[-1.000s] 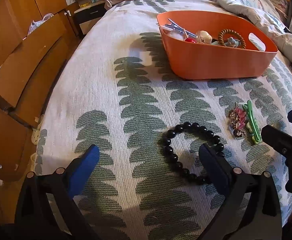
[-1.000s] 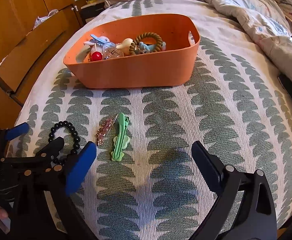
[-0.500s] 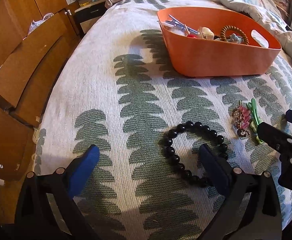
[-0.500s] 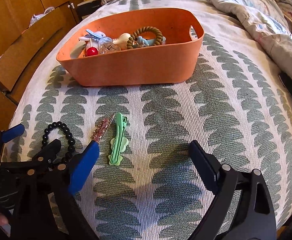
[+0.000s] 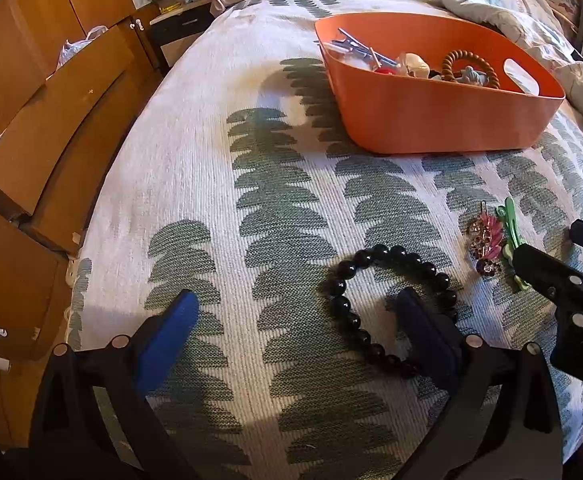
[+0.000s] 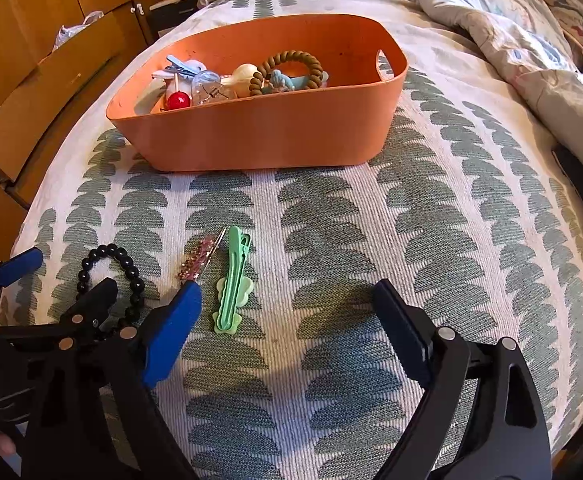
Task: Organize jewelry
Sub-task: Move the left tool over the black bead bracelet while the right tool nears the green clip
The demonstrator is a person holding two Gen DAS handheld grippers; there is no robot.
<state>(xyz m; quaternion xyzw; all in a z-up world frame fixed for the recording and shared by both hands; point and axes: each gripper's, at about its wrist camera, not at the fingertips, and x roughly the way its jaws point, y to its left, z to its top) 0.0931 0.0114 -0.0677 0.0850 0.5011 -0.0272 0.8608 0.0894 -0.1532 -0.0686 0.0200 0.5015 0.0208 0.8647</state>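
Note:
A black bead bracelet lies on the leaf-patterned bedspread. My left gripper is open low over it, its right finger inside the ring and the ring's left side between the jaws. Right of it lie a pink jewelled clip and a green hair clip. In the right wrist view the green hair clip lies between the jaws of my right gripper, close to the left blue pad. The jaws are closing, and no pad touches the clip. The pink clip lies just beyond that pad.
An orange basket holding several hair accessories and a brown twisted ring stands farther back on the bed. A rumpled quilt lies at the back right. Wooden cupboards line the left side past the bed's edge.
My right gripper's jaws have narrowed a little around the green hair clip. The left gripper and the bracelet have stayed where they were.

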